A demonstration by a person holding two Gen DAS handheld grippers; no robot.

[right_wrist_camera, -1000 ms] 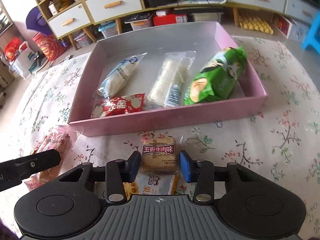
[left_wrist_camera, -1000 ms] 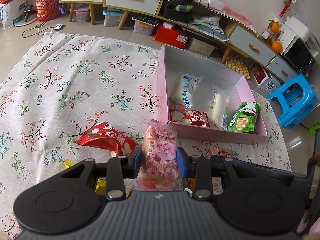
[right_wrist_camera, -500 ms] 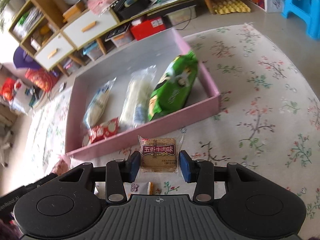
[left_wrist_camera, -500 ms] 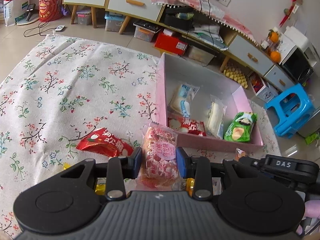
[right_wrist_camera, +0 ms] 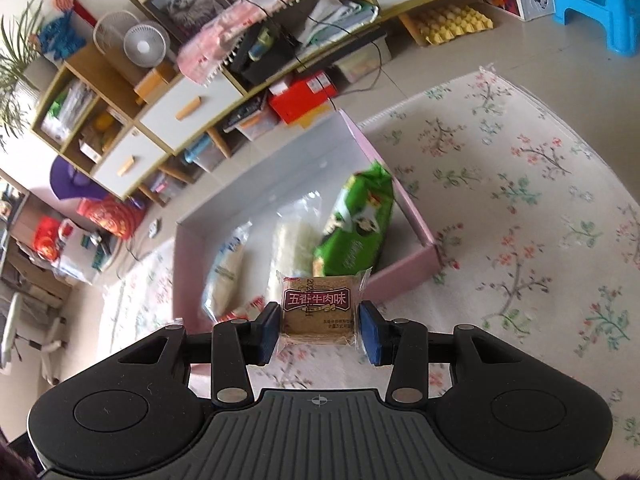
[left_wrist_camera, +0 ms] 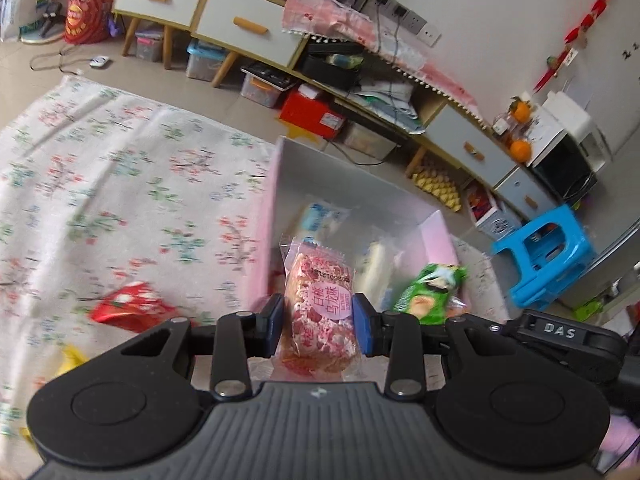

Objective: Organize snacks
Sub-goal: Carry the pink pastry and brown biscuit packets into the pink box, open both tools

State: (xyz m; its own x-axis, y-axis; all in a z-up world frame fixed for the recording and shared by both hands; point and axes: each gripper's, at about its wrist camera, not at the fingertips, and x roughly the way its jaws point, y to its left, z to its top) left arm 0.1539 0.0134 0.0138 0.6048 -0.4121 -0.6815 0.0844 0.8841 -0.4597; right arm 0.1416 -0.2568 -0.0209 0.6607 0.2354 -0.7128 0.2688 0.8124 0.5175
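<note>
Two snacks are gripped at once: a pink packet (left_wrist_camera: 320, 308) by the left gripper (left_wrist_camera: 319, 326), a brown biscuit pack (right_wrist_camera: 318, 306) by the right gripper (right_wrist_camera: 319, 330), both carried clear of the floral cloth (right_wrist_camera: 520, 200) toward the pink box (right_wrist_camera: 404, 200), presumably for dropping in.

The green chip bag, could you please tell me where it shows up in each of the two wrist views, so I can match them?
Left wrist view: the green chip bag sits right of centre, low in the picture, at the near right end of the pink box.
Right wrist view: the bag is at centre, leaning along the box's right wall.
Shared landmark: the blue stool.
</note>
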